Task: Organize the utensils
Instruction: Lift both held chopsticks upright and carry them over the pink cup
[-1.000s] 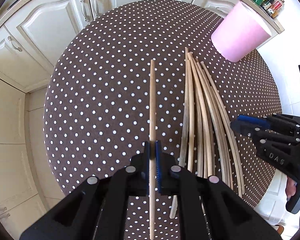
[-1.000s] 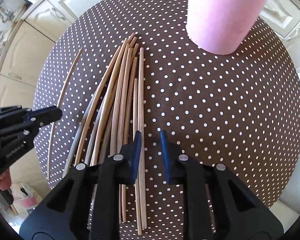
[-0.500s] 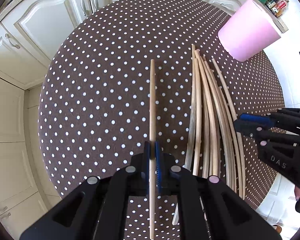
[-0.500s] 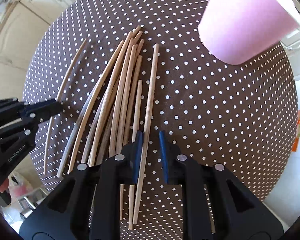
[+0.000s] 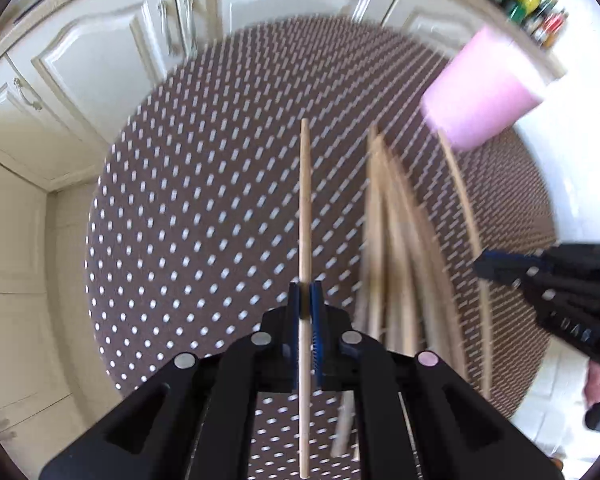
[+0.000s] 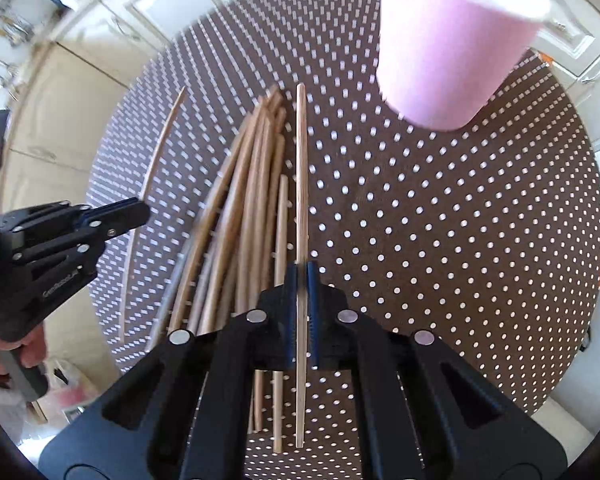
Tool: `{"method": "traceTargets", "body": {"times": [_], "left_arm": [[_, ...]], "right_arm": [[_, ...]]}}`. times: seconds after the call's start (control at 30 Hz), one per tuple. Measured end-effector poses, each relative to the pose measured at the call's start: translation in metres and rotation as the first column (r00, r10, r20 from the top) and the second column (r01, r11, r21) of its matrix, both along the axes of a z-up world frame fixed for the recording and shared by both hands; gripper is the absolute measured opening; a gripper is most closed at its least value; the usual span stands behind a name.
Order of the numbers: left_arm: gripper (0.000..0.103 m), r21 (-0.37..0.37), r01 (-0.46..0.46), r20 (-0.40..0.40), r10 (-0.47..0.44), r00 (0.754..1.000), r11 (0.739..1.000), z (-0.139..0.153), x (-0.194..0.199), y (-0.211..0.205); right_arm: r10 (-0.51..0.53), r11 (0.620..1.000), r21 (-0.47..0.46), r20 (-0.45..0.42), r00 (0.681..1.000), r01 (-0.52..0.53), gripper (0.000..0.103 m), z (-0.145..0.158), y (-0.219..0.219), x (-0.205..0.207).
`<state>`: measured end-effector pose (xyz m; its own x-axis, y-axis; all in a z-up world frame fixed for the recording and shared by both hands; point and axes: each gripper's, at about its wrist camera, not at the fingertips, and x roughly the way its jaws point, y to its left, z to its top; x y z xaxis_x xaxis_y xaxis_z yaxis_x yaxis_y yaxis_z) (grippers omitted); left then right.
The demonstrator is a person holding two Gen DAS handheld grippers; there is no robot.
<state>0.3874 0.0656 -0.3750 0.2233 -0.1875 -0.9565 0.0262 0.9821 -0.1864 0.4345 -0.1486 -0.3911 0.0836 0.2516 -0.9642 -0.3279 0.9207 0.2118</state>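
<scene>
While each gripper pinches its own stick, the left gripper (image 5: 305, 304) on one stick (image 5: 305, 216) and the right gripper (image 6: 300, 280) on another (image 6: 301, 176), both above the counter (image 6: 440, 240), we judge the pink cup (image 6: 452, 40) comes next: tip each upright and lower it in.

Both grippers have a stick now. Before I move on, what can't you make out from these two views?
- Inside of the pink cup: both views show only its outer wall.
- Stick pile: smeared by motion in the left view, so no count.
- Near end of the left gripper's stick: cut by the bottom edge.
- Pile's near ends: behind the right gripper.
</scene>
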Motion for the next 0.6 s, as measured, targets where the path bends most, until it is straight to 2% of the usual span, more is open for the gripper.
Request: {"method": "traceTargets", "body": {"times": [0.17,0.3,0.4,0.6], "left_arm": [[0.006,-0.031,0.041,0.148,-0.036,0.988,0.999,0.039,0.016,-0.023],[0.006,-0.054,0.071,0.268,-0.054,0.962,0.996,0.074,0.033,-0.050],[0.006,-0.076,0.101,0.356,-0.067,0.932,0.992,0.102,0.044,-0.068],[0.006,-0.118,0.150,0.487,-0.074,0.870,0.982,0.148,0.072,-0.103]], "right_arm": [[-0.056,0.995,0.085,0.109,0.992,0.047,0.006,0.035,-0.017,0.000],[-0.128,0.981,0.167,0.203,0.971,0.095,0.006,0.069,-0.039,0.004],[-0.190,0.964,0.237,0.279,0.941,0.124,0.006,0.095,-0.055,0.010],[-0.306,0.926,0.344,0.434,0.847,0.158,0.006,0.164,-0.079,0.026]]}}
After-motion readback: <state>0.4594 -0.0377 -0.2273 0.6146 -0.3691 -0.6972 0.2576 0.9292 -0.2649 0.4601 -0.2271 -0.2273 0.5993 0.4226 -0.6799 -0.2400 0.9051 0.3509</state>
